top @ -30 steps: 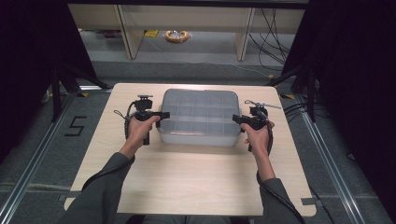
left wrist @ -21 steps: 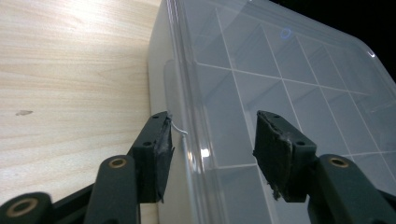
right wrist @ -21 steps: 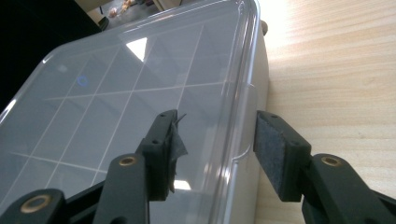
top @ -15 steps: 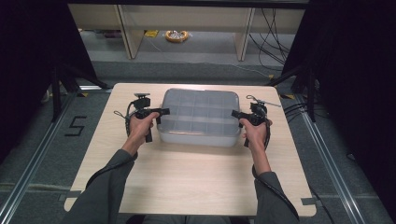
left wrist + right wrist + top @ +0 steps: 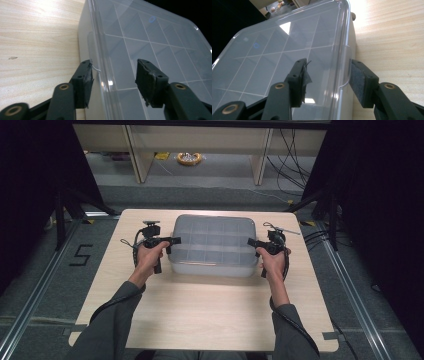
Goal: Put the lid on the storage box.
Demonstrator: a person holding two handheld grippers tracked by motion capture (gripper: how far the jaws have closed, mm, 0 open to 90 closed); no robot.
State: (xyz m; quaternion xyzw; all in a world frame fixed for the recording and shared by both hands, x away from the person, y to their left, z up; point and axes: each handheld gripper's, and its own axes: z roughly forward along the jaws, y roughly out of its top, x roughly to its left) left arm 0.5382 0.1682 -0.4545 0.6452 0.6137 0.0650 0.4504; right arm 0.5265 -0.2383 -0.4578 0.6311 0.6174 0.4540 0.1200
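Between the two grippers, on the pale wooden table (image 5: 200, 315), sits a clear plastic box (image 5: 214, 245) with a see-through lid, and it is the one thing standing on the tabletop. Beyond it, past the table's far edge, a grey floor runs to light-coloured shelf legs, a small yellow-rimmed object (image 5: 189, 158) lies on the floor there, and dark cables trail down on the far right. Nothing blocks either gripper's way to the box.

The left gripper (image 5: 113, 75) straddles the box's left rim: one jaw is outside against the side wall, the other hangs over the lid with a clear gap under its pad. Its jaws have just been closing, with the rim between them, but the pads do not press yet. The right gripper (image 5: 328, 80) straddles the right rim the same way, one jaw above the lid, the other outside beside a small tab on the lid's edge; its pads also stand apart from the plastic.

The box is rectangular with rounded corners, milky-clear, and divided inside into a grid of square compartments. A small blue ring (image 5: 152, 19) shows through the lid in one far compartment.
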